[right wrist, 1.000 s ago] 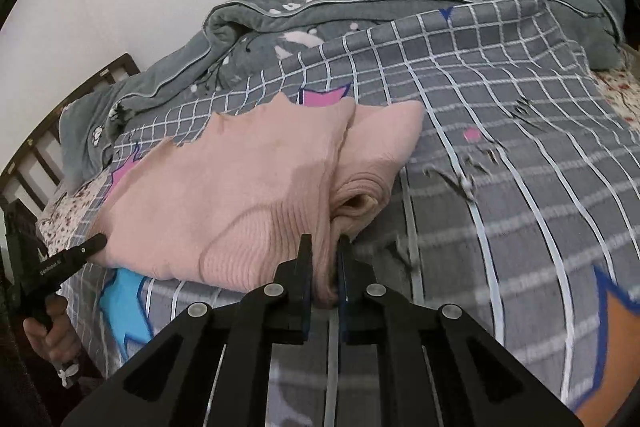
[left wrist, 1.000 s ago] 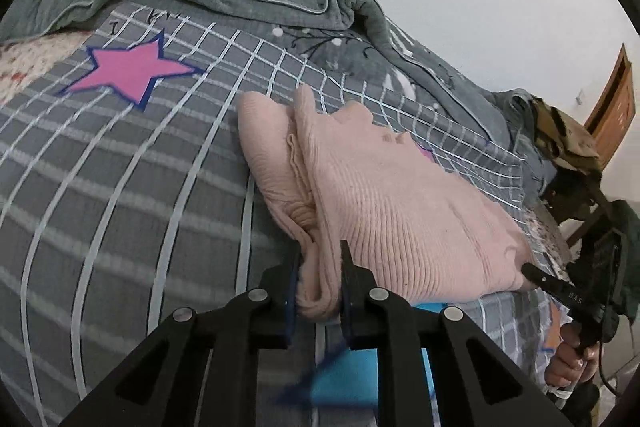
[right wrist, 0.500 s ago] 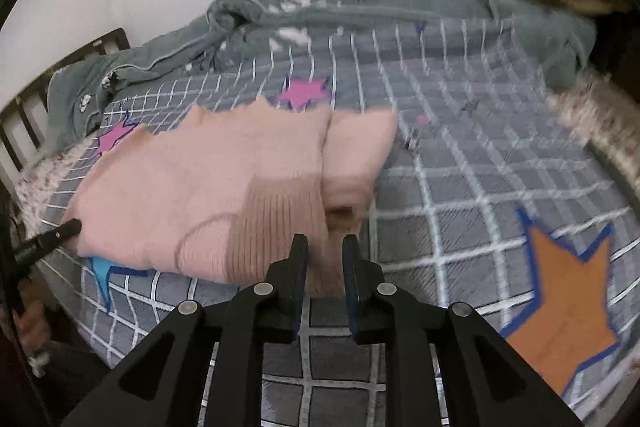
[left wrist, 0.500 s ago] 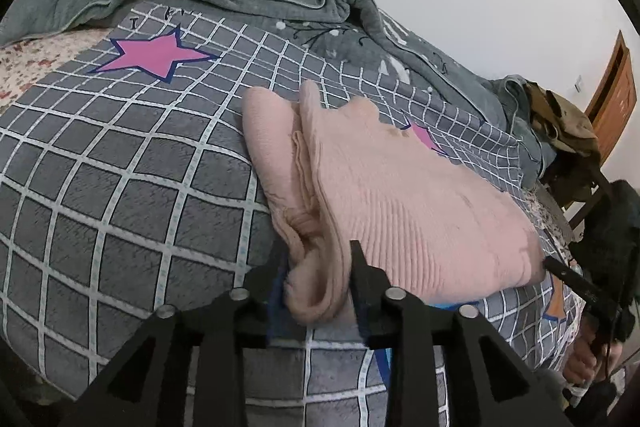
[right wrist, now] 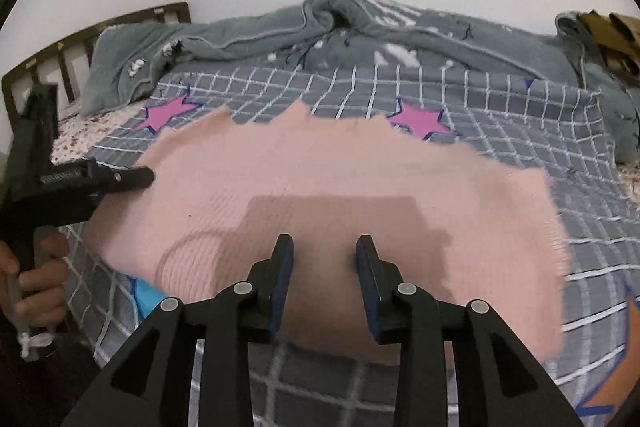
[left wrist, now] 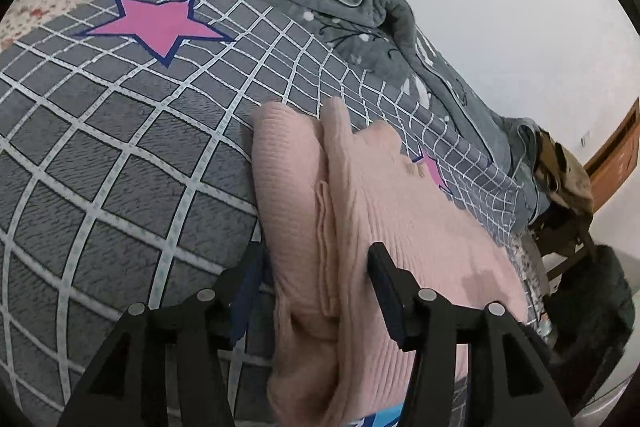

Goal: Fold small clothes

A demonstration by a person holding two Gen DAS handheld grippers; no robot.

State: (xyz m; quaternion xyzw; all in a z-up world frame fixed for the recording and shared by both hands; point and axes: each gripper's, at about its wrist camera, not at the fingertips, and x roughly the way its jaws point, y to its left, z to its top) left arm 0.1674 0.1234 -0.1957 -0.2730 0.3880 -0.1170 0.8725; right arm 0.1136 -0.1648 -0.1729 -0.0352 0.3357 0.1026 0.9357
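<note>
The left hand-held gripper (left wrist: 316, 283) has its jaws spread apart, one on each side of the near folded edge of a pink sweater (left wrist: 384, 227). The sweater lies on a grey checked blanket (left wrist: 120, 167) covering the bed.

Both tongs, left (left wrist: 316, 281) and right (right wrist: 325, 273), now spread apart, pink sweater (right wrist: 340, 195) released.
</note>
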